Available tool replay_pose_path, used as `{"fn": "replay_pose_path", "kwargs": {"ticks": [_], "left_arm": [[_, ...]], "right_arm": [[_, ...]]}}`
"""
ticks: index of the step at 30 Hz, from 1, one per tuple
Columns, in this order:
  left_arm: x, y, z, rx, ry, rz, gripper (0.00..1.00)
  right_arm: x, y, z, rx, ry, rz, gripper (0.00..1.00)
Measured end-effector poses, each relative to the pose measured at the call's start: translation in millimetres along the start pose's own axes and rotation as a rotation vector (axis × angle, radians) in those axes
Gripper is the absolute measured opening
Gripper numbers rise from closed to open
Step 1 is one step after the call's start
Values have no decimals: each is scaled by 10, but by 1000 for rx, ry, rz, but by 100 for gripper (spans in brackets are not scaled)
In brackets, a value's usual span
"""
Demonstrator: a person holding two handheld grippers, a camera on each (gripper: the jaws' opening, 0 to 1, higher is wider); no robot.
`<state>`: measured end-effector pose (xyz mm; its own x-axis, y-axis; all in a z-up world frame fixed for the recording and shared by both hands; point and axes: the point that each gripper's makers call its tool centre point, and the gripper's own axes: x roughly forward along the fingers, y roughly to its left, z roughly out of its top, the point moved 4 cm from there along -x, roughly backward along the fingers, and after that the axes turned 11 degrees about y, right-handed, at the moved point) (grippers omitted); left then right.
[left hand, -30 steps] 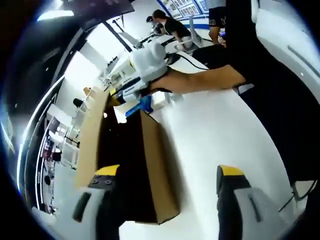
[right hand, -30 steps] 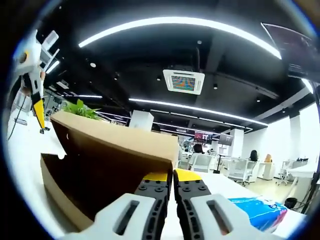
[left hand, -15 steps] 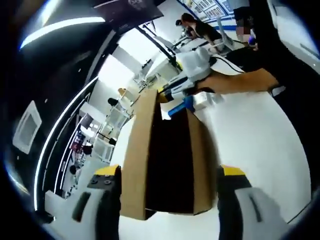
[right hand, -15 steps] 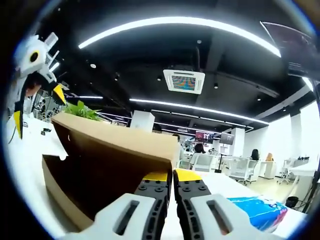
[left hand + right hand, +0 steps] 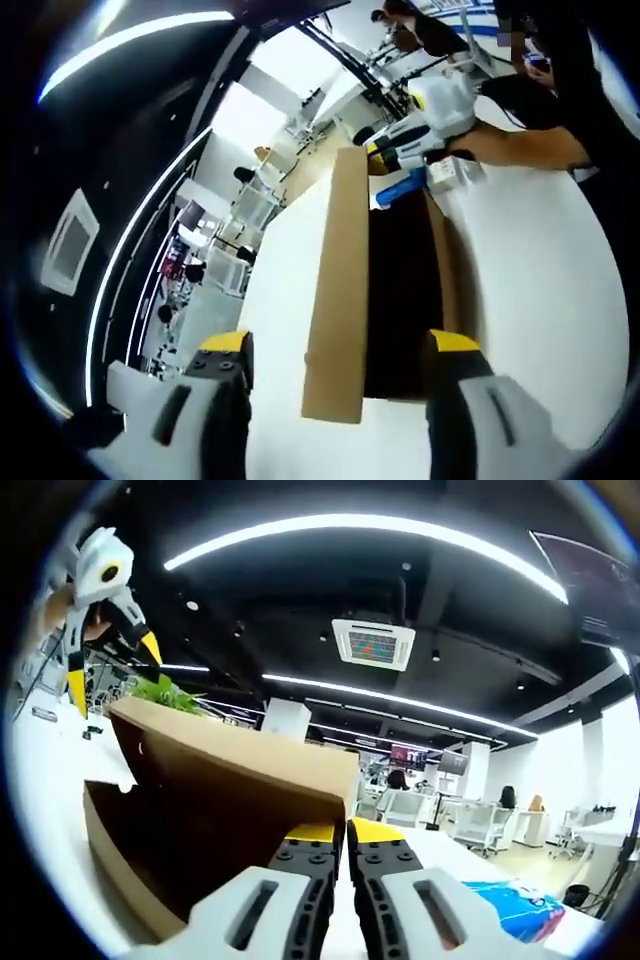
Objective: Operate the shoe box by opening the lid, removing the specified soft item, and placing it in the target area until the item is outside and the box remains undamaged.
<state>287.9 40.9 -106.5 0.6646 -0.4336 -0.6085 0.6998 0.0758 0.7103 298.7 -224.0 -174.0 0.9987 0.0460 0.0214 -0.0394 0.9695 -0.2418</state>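
On white tabletop [image 5: 530,300], rectangular brown cardboard shoe box [image 5: 385,290] gapes.

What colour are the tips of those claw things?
Yellow, on black pads; clearest on the right gripper in the right gripper view.

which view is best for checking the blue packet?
Right gripper view: the blue packet lies on the white table at lower right, beside the right gripper, close and largely unobstructed. In the left gripper view it's a small blue sliver past the far end of the shoe box.
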Motion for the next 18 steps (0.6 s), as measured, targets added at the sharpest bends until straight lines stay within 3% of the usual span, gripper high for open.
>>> {"fn": "replay_pose_path", "kwargs": {"ticks": [5,8,12,16,18], "left_arm": [[104,81,-25,-35,47,-30,65],[136,175,-79,-39,73,-8,63],[144,209,-57,-57,65,-22,61],[185,170,-24,-16,79,-38,52],[204,147,-14,-18,82,-52,53]], "right_arm": [[-16,0,22,-17,-4,-6,1],[-22,-2,27,-22,-4,-9,2],[-27,-1,30,-33,-3,-12,2],[-33,6,35,-37,-4,-14,2],[-34,10,35,-36,-4,-13,2]]}}
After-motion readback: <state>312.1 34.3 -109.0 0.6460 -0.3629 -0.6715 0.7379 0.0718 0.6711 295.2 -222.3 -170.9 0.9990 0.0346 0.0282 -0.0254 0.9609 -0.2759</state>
